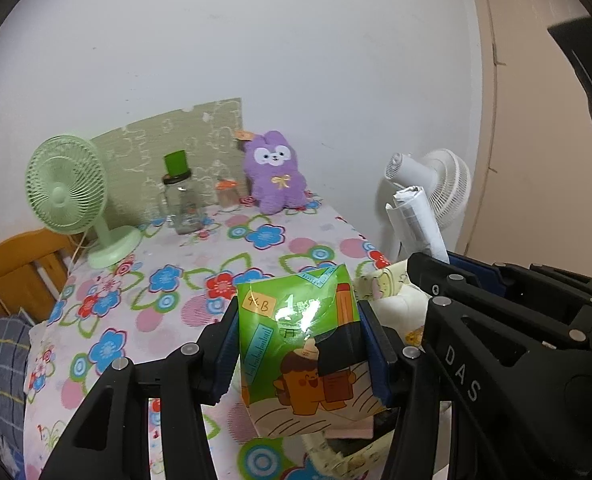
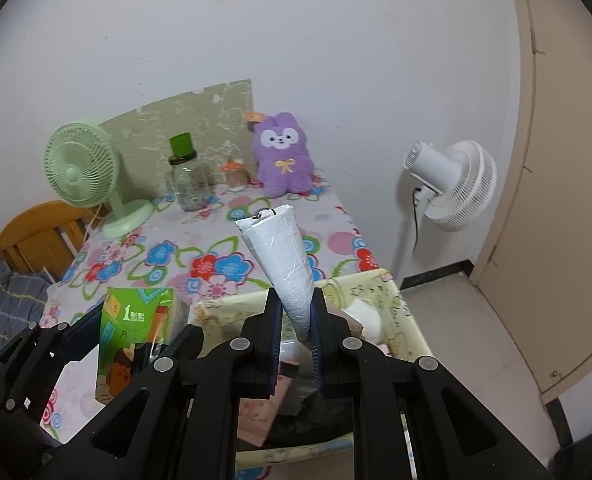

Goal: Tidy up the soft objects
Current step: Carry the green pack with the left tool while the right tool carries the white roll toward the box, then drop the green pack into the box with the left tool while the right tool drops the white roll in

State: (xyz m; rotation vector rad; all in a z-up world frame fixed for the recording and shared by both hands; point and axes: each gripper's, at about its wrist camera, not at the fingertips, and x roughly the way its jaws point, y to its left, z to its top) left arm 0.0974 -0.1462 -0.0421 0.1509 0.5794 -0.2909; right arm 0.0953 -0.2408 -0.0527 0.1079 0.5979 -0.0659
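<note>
My left gripper (image 1: 302, 354) is shut on a green tissue pack (image 1: 302, 344) printed with cartoon figures; the same green tissue pack (image 2: 136, 324) shows at the lower left of the right wrist view. My right gripper (image 2: 296, 340) is shut on a white rolled plastic bundle (image 2: 284, 264) that sticks up between its blue pads; the white rolled bundle (image 1: 416, 220) also rises at the right of the left wrist view. Both hover over a pale yellow fabric basket (image 2: 400, 304) holding soft items. A purple plush rabbit (image 1: 276, 176) sits at the far end of the flowered table (image 1: 168, 280).
A green desk fan (image 1: 72, 196) stands at the table's far left, beside a glass jar with a green lid (image 1: 180, 196) and a small orange-capped jar (image 1: 227, 194). A white floor fan (image 2: 452, 184) stands right of the table. A wooden chair (image 1: 12, 268) is at left.
</note>
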